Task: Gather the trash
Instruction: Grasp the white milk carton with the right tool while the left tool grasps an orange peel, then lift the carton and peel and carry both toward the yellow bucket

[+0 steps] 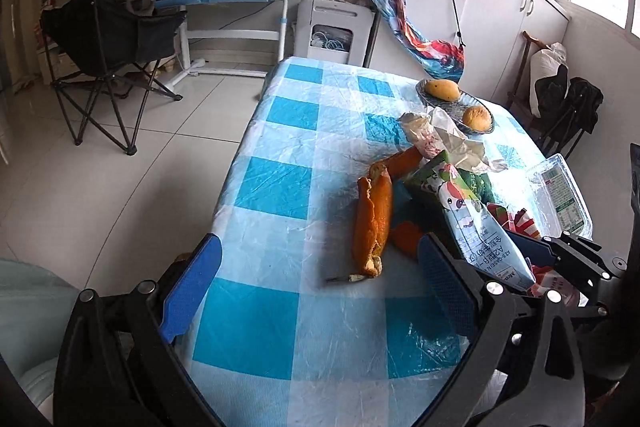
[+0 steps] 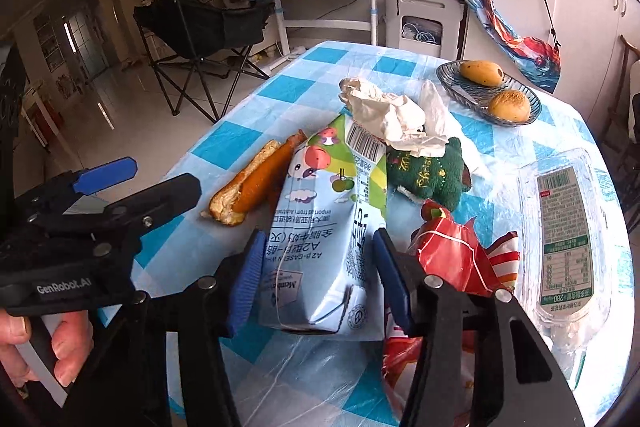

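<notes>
Right wrist view: the milk carton (image 2: 320, 239) is clamped between the right gripper (image 2: 320, 279) jaws; at 9 o'clock, the left gripper (image 1: 320, 287) is held wide open, empty, over the bench (image 1: 280, 155).

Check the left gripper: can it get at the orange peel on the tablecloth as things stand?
Probably yes. The left gripper is open and empty, and the orange peel lies just ahead of it on bare tablecloth. The milk carton sits to the peel's right, clear of that path.

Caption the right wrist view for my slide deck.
Right gripper jaws straddle a milk carton among trash on a checked table.
</notes>
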Demonstrator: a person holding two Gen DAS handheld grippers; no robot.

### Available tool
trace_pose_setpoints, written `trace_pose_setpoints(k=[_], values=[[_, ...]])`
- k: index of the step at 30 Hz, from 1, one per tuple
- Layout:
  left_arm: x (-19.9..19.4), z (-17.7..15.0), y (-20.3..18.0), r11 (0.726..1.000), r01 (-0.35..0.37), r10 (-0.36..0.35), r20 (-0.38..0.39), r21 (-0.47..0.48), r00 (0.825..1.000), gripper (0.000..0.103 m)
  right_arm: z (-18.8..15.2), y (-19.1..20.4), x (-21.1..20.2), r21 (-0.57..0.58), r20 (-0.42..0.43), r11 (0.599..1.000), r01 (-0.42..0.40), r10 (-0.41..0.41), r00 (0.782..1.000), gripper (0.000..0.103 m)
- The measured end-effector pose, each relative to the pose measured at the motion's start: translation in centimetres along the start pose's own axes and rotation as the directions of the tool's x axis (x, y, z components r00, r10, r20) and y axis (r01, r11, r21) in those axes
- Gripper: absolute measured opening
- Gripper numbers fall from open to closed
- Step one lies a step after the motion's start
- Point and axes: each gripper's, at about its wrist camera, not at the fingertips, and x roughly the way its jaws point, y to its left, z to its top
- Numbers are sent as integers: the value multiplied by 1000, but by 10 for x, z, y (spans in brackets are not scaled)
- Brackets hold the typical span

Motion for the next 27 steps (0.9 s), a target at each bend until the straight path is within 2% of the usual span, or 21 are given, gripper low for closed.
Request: trace_pose_setpoints(k=[3, 5, 8, 9, 10, 11, 13, 15, 19, 23, 25, 27], values=[[19, 6, -15, 999, 7, -6, -20, 49, 1000, 95, 4, -2, 5, -18, -7, 1000, -8, 8, 1000, 57], [28, 10, -17, 999, 30, -28, -44, 42, 999, 90, 3, -4, 6, -22, 2, 1000, -18, 18, 1000, 58], [39, 12, -11, 998, 60, -58, -82, 15, 995, 66, 2, -16, 4, 42, 27, 997, -69, 68, 997, 56], [42, 11, -8, 997, 77, -77, -102, -3, 992, 51, 1, -21, 3, 77, 37, 993, -94, 92, 995, 55], [44, 11, -5, 995, 99, -101, -110, -22, 989, 42, 0, -27, 2, 114, 51, 986, -118, 113, 992, 53], [44, 10, -4, 994, 109, -111, -106, -26, 988, 39, 0, -32, 0, 150, 67, 978, -142, 134, 989, 51], [41, 8, -7, 994, 105, -104, -88, 2, 991, 25, 0, -43, -2, 220, 95, 956, -192, 175, 980, 49], [37, 6, -7, 994, 112, -112, -80, 3, 991, 17, -1, -52, -4, 290, 132, 922, -257, 228, 965, 48], [27, 0, 1, 992, 117, -119, -64, -36, 991, 12, -2, -57, -10, 359, 187, 866, -347, 297, 936, 47], [14, -3, 9, 990, 128, -130, -37, -58, 991, 8, -3, -55, -17, 386, 226, 830, -403, 339, 913, 44], [9, -5, 11, 989, 130, -132, -30, -64, 991, 8, -4, -52, -18, 386, 215, 833, -396, 336, 917, 44], [10, -7, 11, 991, 120, -123, -43, -57, 992, 8, -3, -42, -12, 349, 143, 871, -345, 315, 938, 43]])
